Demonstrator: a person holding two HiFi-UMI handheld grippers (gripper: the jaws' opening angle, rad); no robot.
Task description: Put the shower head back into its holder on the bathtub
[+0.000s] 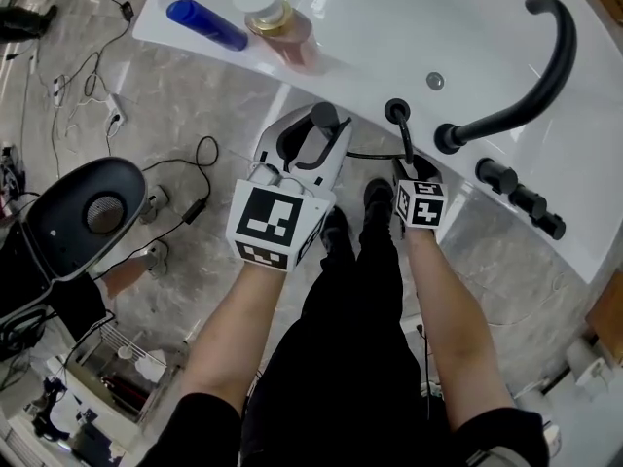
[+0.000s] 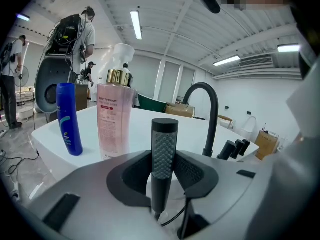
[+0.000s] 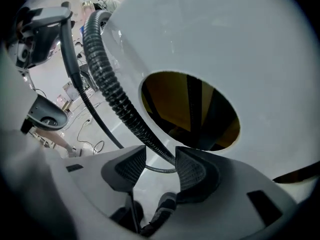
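Left gripper [image 2: 165, 161] is clamped on the shower head [image 2: 164, 149], held upright with its nozzle face to the camera, just off the tub [image 1: 409, 27] rim. Right gripper [image 3: 160, 166] jaws are wide, with the hose [image 3: 107, 84] running loose between them against 1 pad, not pinched. The holder hole [image 1: 396, 111] is on the rim just right of the head, nearer the right gripper. Next is likely a short sideways shift, then down. Pink bottle [image 2: 115, 116] label is too small to read; blue bottle [image 2: 69, 119] has no legible text.
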